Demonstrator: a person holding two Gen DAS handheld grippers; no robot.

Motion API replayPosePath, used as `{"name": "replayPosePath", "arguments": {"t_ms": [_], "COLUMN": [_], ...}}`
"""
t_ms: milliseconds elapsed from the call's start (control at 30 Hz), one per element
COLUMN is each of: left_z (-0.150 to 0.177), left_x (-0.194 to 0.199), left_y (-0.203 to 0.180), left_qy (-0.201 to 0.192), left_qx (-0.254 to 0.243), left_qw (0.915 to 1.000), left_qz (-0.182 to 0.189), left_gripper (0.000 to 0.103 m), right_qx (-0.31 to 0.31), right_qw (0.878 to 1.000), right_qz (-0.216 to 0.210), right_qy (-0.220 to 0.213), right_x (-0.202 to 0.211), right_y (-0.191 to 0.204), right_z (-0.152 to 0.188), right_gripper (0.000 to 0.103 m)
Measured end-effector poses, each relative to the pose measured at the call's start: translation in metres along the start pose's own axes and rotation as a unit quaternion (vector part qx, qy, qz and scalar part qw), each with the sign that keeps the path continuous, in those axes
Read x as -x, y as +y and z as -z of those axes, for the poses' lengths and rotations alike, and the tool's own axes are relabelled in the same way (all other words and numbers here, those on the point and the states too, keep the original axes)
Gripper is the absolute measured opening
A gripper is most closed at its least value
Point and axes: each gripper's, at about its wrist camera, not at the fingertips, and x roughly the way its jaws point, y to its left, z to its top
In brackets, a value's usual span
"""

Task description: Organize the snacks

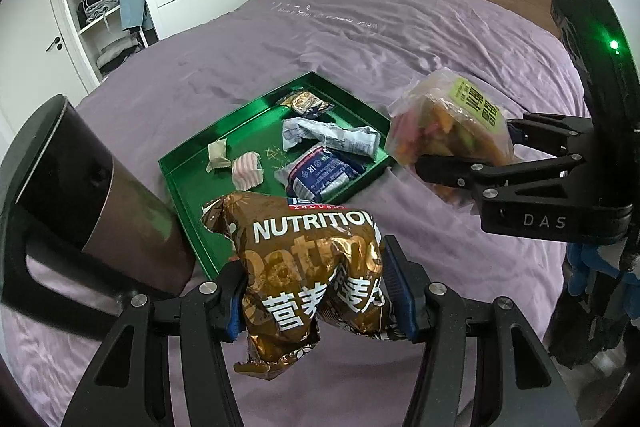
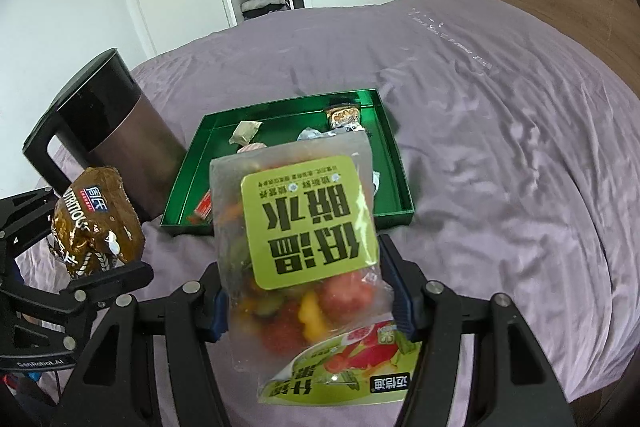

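Dark kettle on purple bedspread

Left gripper: black, two fingers with blue pads, angled downward, clamped on both sides of a brown foil snack packet that is carried clear of the bed. Right gripper: same build, angled downward, pressed shut on a clear fruit-crisp bag that is held aloft. Both grippers are seen side by side, apart.

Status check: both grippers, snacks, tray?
Left gripper shut on oatmeal bag. Right gripper shut on dried fruit bag. Green tray ahead, partly filled; kettle beside it.
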Motion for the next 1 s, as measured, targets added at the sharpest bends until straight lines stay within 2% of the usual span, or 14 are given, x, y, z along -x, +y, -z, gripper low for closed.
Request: {"name": "replayPosePath", "arguments": {"t_ms": [300, 600, 833, 1000], "left_z": [-0.017, -0.042, -0.059, -0.066], "left_x": [-0.031, -0.068, -0.099, -0.125], "left_y": [0.011, 0.038, 0.067, 0.084], "left_qy": [0.005, 0.002, -0.003, -0.007], "left_qx": [0.011, 0.052, 0.091, 0.122], "left_qw": [0.9998, 0.9978, 0.9929, 0.9849], "left_qz": [-0.013, -0.04, -0.076, -0.122], "left_gripper": [0.052, 0.052, 0.052, 0.052], "right_qx": [0.003, 0.012, 0.023, 0.042], "right_qw": [1.0, 1.0, 0.999, 0.999], "right_qz": [0.002, 0.012, 0.015, 0.008], "right_qy": [0.0, -0.007, -0.019, -0.02], "right_x": [-0.028, -0.06, -0.089, -0.119], "right_y": [-0.009, -0.013, -0.012, -0.003], "right_z": [-0.02, -0.05, -0.079, -0.097], "right_gripper": [0.039, 0.039, 0.039, 0.039]}}
